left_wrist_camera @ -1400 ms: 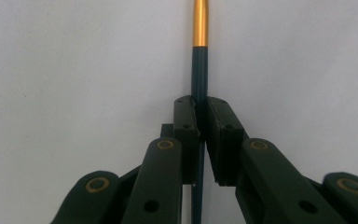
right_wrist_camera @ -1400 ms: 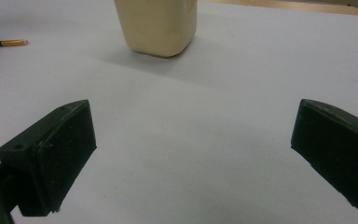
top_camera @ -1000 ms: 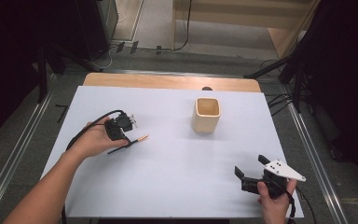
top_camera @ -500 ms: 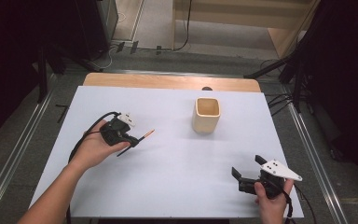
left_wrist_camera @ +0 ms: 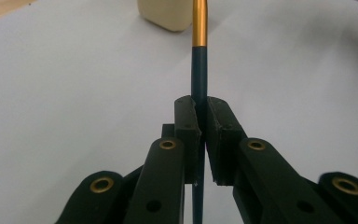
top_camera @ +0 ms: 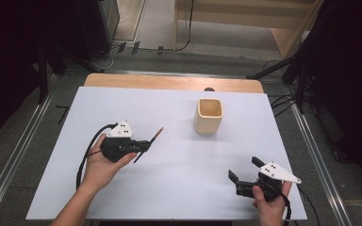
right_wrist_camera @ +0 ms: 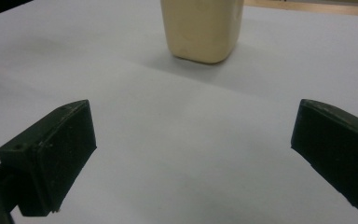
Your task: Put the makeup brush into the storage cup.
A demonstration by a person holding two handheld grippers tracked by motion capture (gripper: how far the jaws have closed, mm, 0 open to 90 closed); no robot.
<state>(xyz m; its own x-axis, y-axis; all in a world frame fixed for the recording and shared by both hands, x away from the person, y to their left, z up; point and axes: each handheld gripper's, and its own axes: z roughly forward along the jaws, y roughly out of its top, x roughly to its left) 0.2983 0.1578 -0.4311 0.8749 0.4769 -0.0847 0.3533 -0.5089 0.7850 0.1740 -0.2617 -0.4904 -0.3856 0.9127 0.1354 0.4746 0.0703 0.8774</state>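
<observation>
While clamping the pencil [left_wrist_camera: 198, 60], left tool [top_camera: 143, 147] points cupward [top_camera: 209, 116]

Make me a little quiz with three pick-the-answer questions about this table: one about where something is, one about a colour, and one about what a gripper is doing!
1. Where does the cream square-mouthed cup stand on the white table?
A. at the near edge
B. toward the far edge, right of the middle
C. on the floor

2. What colour is the far end of the thin dark teal pencil?
A. orange-gold
B. pink
C. white

3. What is the left gripper doing?
A. standing wide open
B. clamping the cup
C. shut on the pencil

Answers:
1 B, the high view shows the cup toward the far side, right of centre.
2 A, the left gripper view shows an orange-gold section past the teal shaft.
3 C, its pads press the shaft from both sides, while the right gripper stands open, holding nothing.
</observation>
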